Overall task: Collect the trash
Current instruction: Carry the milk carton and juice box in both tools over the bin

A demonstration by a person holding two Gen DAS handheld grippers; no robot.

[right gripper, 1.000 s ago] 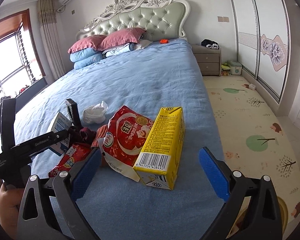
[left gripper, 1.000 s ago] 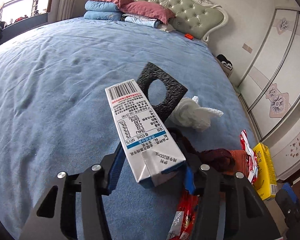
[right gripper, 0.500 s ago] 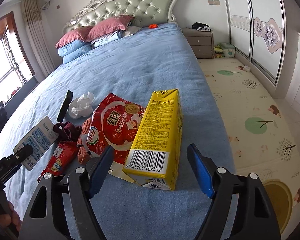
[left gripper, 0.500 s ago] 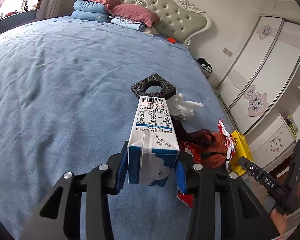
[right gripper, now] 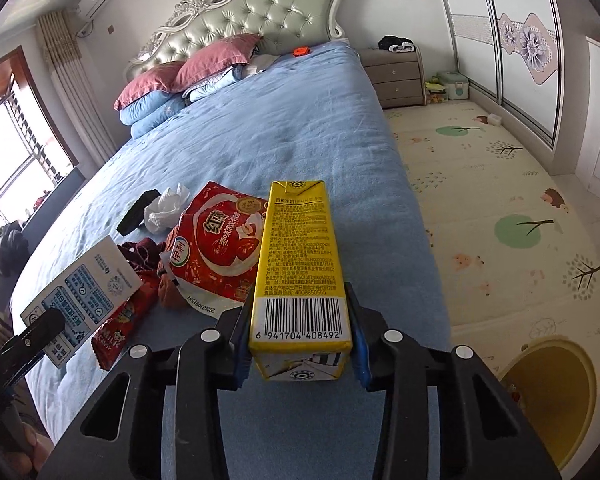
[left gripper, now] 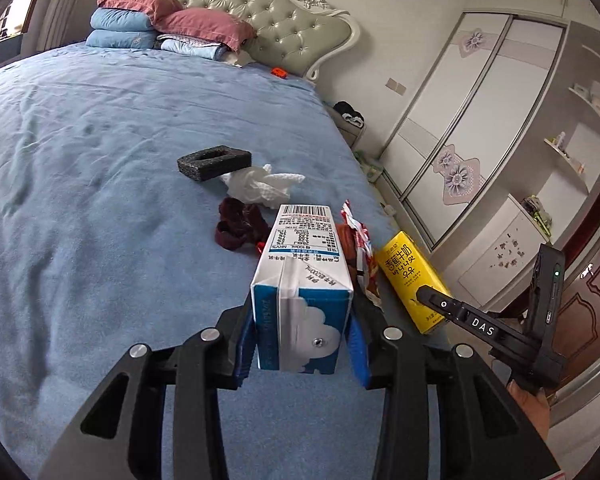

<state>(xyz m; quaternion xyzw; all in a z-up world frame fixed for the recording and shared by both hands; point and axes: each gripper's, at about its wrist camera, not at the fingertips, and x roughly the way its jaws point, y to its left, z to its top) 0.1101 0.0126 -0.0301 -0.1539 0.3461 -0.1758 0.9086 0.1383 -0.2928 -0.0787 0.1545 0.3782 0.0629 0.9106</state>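
L tool (left gripper: 302,346) is clamped on the base end of a blue-and-white carton (left gripper: 302,280), blue pads flat on both sides, carton lifted off the bed (left gripper: 100,160) w/ its barcode end pointing away. Its jaws have just been closing a bit more on it. R tool (right gripper: 300,336) has just been closing too and now grips the yellow carton (right gripper: 298,264) by the barcode end, pads pressed on both sides; can't tell if the far end is off the blanket.

Rest of the trash sits near the bed's foot corner: red snack bag (right gripper: 216,248) just beside the yellow carton, small red candy wrapper (right gripper: 118,322) nearer the edge, dark red cloth bundle (left gripper: 238,226), crumpled white tissue (left gripper: 260,186) touching a black foam block (left gripper: 214,161). Pillows (left gripper: 172,26) stacked at the headboard, well apart from it all.
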